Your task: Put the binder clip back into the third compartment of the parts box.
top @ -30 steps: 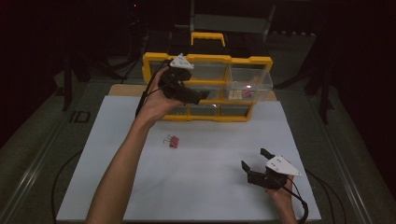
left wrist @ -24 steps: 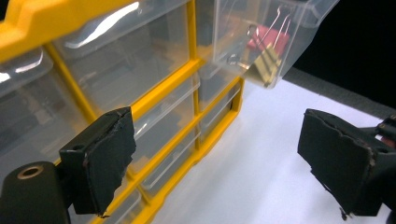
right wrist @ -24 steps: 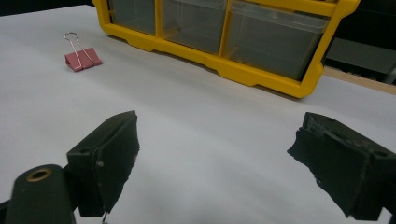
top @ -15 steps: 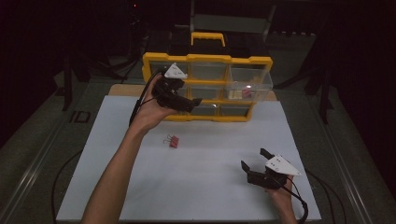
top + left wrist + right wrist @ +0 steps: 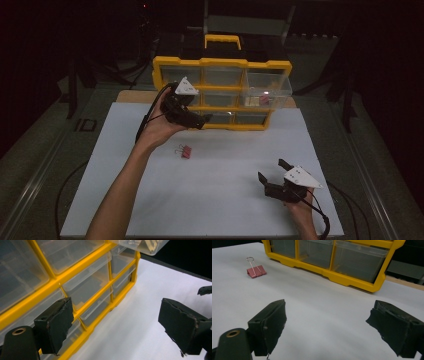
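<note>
High view: left gripper (image 5: 199, 121) held up in front of the lower left of the yellow drawer organiser (image 5: 222, 63), which stands upright at the far edge of the white sheet (image 5: 215, 200). Jaws point right, across the organiser's bottom row. Right gripper (image 5: 270, 177) low over the near right part of the sheet, well apart from the organiser.

Pink binder clip (image 5: 184, 150) lies on the sheet, wire handles toward the left. It sits below the person's left hand (image 5: 160, 127) and well to the left of the right gripper, touching neither. One clear drawer (image 5: 268, 85) at the upper right of the organiser is pulled out; something small and pinkish lies inside it (image 5: 263, 99), too small to identify.

Left gripper view: jaws spread wide, nothing between the pads (image 5: 56, 321). The left pad is just beside the yellow frame (image 5: 85, 308) of the organiser; contact cannot be judged. The pulled-out drawer (image 5: 142, 245) shows at the top edge.

Right gripper view: jaws spread wide, empty, with bare sheet (image 5: 324, 312) between the pads (image 5: 270, 322). Binder clip (image 5: 256, 271) lies far ahead and to the left of the left pad, near the organiser's (image 5: 342, 277) base but apart from it.
</note>
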Demonstrator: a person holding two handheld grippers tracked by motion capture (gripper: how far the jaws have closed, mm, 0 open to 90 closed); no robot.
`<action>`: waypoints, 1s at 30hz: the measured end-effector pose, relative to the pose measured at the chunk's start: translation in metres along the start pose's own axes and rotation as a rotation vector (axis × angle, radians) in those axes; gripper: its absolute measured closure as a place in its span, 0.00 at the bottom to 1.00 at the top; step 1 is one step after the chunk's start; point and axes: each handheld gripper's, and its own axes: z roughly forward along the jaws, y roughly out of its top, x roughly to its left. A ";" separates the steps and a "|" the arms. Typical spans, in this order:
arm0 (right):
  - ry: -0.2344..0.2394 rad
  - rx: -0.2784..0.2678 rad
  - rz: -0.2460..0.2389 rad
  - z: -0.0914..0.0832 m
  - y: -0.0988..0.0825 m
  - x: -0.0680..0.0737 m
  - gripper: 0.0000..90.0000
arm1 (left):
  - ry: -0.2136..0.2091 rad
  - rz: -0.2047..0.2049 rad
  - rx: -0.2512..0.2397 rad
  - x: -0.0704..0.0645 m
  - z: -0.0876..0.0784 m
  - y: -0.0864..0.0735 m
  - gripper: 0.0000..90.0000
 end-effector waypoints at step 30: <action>-0.002 0.001 0.000 0.000 0.000 0.000 0.14 | 0.015 -0.047 0.044 -0.002 0.009 -0.048 0.14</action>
